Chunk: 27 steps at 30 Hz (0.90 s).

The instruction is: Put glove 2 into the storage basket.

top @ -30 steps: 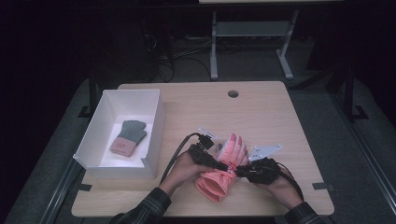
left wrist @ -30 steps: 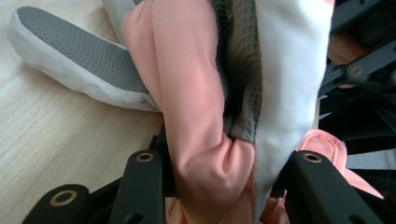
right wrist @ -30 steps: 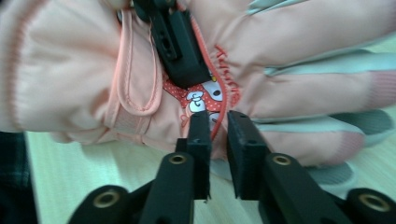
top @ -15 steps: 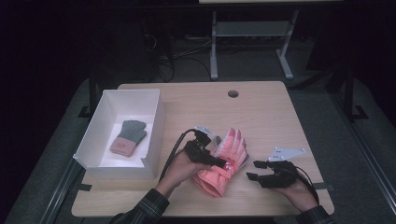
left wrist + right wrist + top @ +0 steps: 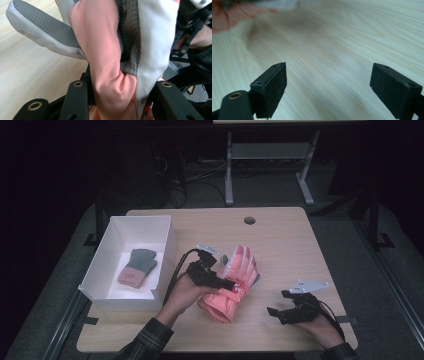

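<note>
Dark floor and cables behind the pale wood tabletop (image 5: 280,230) stayed murky. Your left gripper (image 5: 227,282) was clamped on the pink glove (image 5: 235,282) near its middle, above the tabletop's front; your hand hid its cuff edge. Your left gripper view alone showed its grey waffle-textured palm (image 5: 130,37) and white side panel, bunched between the jaws. Your right gripper (image 5: 280,310) sat well apart to the right, its jaws having just been opening, wide now with bare wood grain between them. At left, a white box (image 5: 165,250) held a small grey-and-pink glove (image 5: 136,266).
</note>
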Each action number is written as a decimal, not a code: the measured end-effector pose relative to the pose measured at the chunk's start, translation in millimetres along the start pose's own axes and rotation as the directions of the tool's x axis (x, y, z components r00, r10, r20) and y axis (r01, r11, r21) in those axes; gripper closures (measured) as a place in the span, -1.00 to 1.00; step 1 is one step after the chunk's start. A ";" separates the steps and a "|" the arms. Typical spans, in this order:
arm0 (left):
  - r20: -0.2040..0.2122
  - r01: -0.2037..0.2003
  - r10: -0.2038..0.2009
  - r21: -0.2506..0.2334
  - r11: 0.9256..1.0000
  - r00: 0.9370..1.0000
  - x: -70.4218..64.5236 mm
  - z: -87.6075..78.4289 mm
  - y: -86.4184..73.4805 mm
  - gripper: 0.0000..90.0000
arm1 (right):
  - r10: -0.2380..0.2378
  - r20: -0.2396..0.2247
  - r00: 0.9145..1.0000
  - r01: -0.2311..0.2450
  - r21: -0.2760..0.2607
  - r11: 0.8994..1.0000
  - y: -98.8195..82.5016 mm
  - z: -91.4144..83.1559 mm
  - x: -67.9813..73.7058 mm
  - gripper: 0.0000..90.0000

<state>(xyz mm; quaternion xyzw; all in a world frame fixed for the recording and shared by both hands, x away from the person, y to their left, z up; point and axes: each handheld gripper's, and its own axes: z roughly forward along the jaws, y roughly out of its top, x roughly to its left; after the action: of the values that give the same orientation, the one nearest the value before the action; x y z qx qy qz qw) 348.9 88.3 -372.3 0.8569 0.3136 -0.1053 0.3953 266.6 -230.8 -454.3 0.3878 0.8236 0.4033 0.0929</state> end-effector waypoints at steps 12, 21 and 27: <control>-0.068 -0.022 0.019 -0.047 0.999 0.997 -6.8 -59.0 20.4 0.35 | -0.002 0.025 1.000 0.002 -0.007 1.000 -3.2 2.3 -3.4 -0.71; -0.101 -0.010 0.001 -0.091 0.996 0.995 -3.3 -103.1 27.7 0.35 | -0.015 0.040 0.999 0.015 -0.007 1.000 -3.7 4.3 -3.8 -0.77; -0.126 0.016 -0.032 -0.126 0.992 0.992 5.9 -133.4 26.4 0.34 | -0.012 0.043 0.999 0.012 0.000 1.000 -3.4 4.7 -4.0 -0.87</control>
<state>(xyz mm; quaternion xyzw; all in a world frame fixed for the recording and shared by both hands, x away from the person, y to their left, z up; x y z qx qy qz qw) 361.0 177.3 -269.9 0.8318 0.3544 -0.0353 0.4257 269.6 -232.2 -460.5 0.3912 0.8237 0.3946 0.1130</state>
